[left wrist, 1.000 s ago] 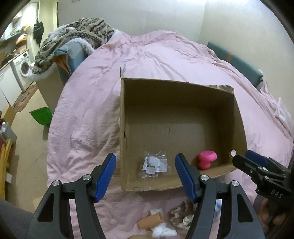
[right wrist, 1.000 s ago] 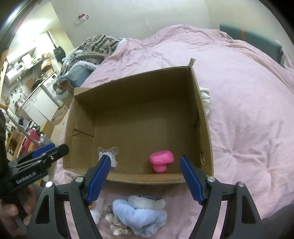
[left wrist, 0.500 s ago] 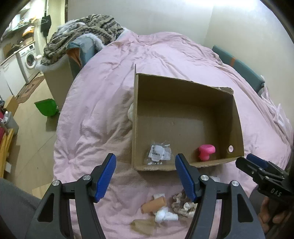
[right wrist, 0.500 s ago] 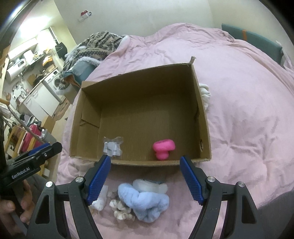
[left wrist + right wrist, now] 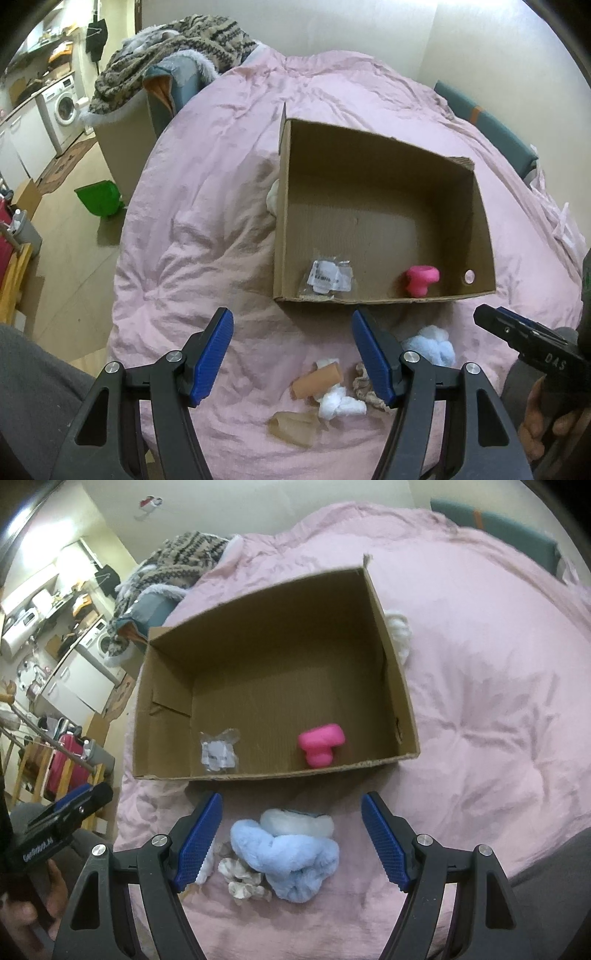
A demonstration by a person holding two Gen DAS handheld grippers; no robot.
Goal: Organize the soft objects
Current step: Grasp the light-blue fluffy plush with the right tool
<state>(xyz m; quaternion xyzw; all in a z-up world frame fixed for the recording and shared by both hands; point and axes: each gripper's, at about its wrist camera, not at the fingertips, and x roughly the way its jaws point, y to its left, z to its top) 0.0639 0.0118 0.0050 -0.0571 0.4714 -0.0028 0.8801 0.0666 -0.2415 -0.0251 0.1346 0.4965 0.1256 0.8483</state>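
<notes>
Several soft bits lie in a loose cluster on the pink bed cover (image 5: 480,701), just in front of the cardboard box (image 5: 402,716), and both grippers hang above them with nothing between the pads. The right gripper (image 5: 291,836) stands spread wide right over the fluffy blue plush (image 5: 291,860), which looks light, squashy and thick; a bite across its middle bulge should hold, since the pile will compress rather than slip. Beside it sits a crumpled beige scrunchie (image 5: 242,878), small and floppy, likely to fold wherever it is taken. The left gripper (image 5: 291,356) is parted too, over bare cover with the orange roll (image 5: 317,380), the white cotton puffs (image 5: 341,402) and a translucent tan piece (image 5: 295,428) just below it. The roll looks the firmest of the lot; a pinch across its width seems safest. The puffs could shed or split apart. Already in the box: a pink squishy toy (image 5: 322,746) and a clear packet (image 5: 218,755).
</notes>
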